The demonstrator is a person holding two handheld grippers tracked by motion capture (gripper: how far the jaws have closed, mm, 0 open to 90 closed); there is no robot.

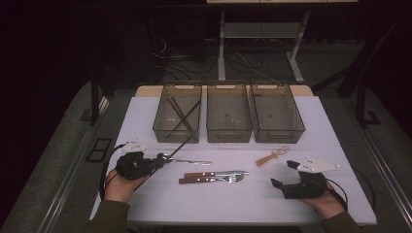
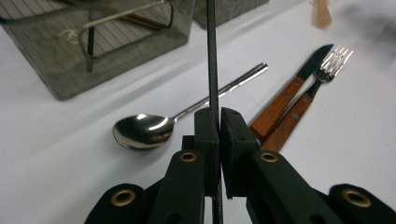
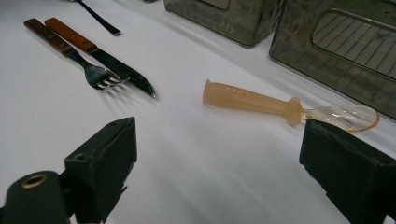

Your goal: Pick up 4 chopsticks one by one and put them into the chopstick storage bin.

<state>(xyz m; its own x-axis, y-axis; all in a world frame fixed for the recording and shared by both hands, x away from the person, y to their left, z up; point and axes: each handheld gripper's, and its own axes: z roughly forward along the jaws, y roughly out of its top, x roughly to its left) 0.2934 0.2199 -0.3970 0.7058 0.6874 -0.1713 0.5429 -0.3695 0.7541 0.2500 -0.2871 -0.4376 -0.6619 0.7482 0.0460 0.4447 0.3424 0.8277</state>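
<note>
Nearest the camera, two hands each hold one gripper. The left gripper (image 1: 163, 158) has its jaws pressed together on one thin black chopstick (image 1: 183, 144), which slants up toward the left bin (image 1: 160, 127). That bin holds two more sticks. On the table (image 1: 145, 194) lie one metal spoon (image 2: 140, 130), one knife (image 1: 218, 173), one fork (image 1: 214, 179) and one tan plastic spoon (image 3: 261, 103). Three bins stand in a row. The right gripper (image 1: 285, 173) rests with jaws spread wide, holding nothing.
</note>
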